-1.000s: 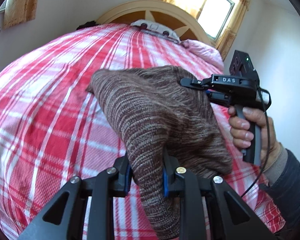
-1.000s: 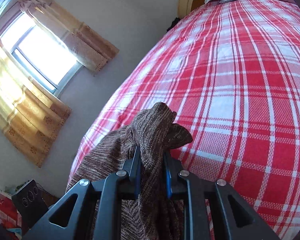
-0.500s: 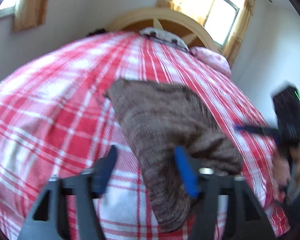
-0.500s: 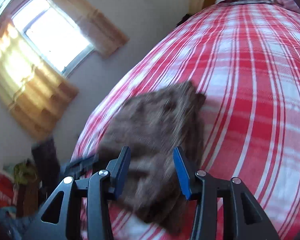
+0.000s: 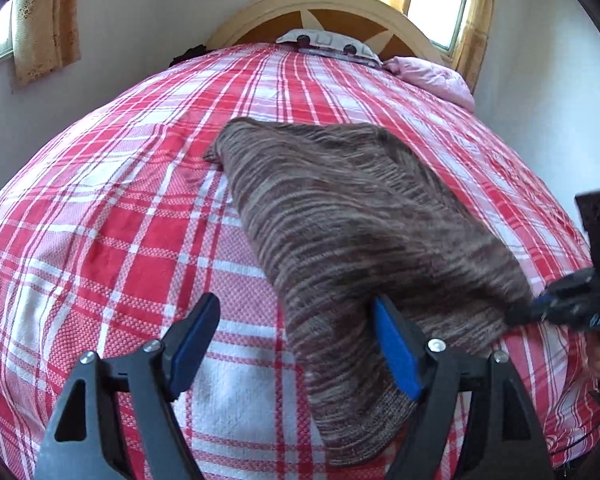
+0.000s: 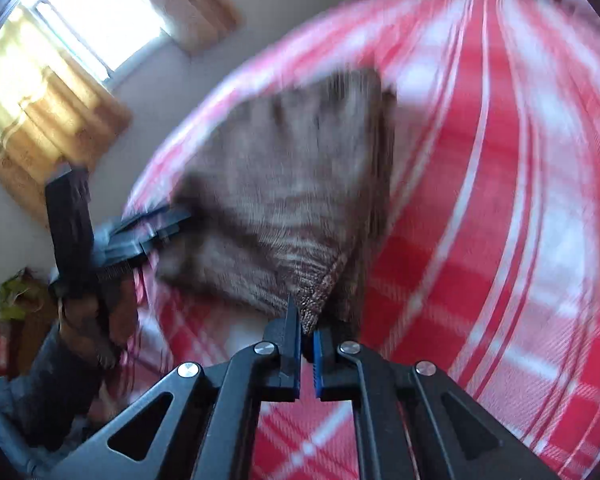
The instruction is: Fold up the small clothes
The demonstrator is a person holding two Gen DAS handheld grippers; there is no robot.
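A brown striped knit garment (image 5: pixel 352 220) lies folded on the red plaid bedspread (image 5: pixel 120 216). My left gripper (image 5: pixel 296 344) is open, its fingers straddling the garment's near left edge without holding it. My right gripper (image 6: pixel 307 334) is shut on the near corner of the garment (image 6: pixel 284 200), which looks blurred in the right wrist view. The right gripper also shows in the left wrist view (image 5: pixel 536 310) at the garment's right edge. The left gripper shows in the right wrist view (image 6: pixel 168 220) at the garment's left side.
A wooden headboard (image 5: pixel 324 12) with a pillow (image 5: pixel 332 44) and a pink quilt (image 5: pixel 432 76) stands at the far end of the bed. Curtained windows (image 6: pixel 88 28) line the walls. Clutter (image 6: pixel 4 300) lies on the floor left of the bed.
Both grippers let go of the garment, which dropped flat onto the bed. The left gripper stays open; the right gripper opened, then shut again on the garment's near corner.
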